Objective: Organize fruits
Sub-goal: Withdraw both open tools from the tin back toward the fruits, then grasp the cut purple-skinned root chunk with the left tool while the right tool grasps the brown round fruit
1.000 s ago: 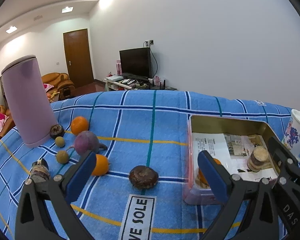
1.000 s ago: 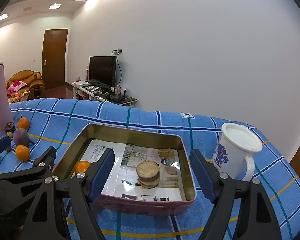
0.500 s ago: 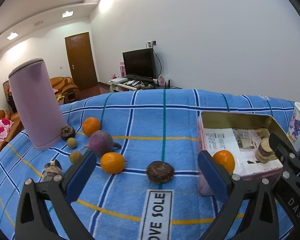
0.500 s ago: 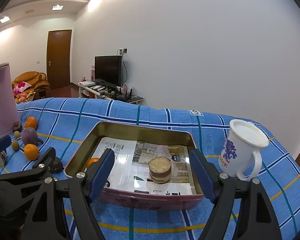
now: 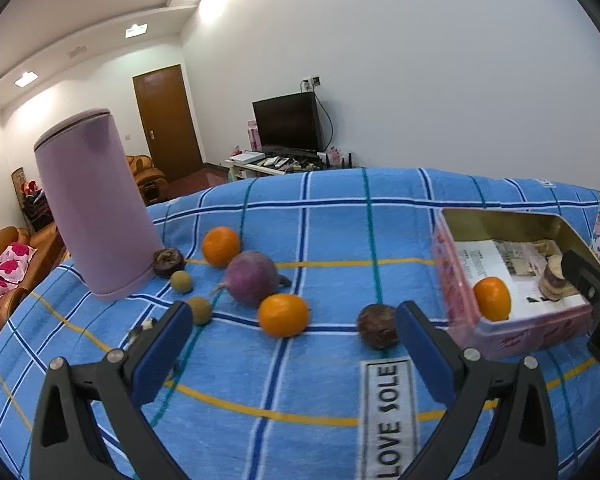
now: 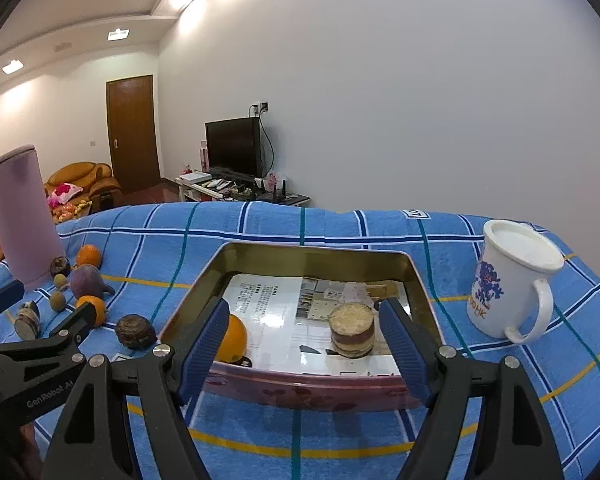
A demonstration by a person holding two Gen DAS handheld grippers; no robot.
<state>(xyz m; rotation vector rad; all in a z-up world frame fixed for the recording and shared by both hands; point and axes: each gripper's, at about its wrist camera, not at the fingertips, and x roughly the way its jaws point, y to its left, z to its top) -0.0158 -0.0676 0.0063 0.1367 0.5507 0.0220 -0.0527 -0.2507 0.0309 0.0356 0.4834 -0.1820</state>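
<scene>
From my left gripper [image 5: 292, 344], jaws spread and empty, the blue cloth [image 5: 320, 392] straight ahead is bare up to an orange [image 5: 283, 315] at 12 o'clock. A dark brown fruit [image 5: 377, 326] sits at 1 o'clock, just beside the tin tray [image 5: 460, 304]. At 10 o'clock the tall lilac canister [image 5: 94, 208] walls off that side. My right gripper [image 6: 303, 344] hangs wide at the tray's near rim; white mug [image 6: 510, 280] stands at 2 o'clock.
</scene>
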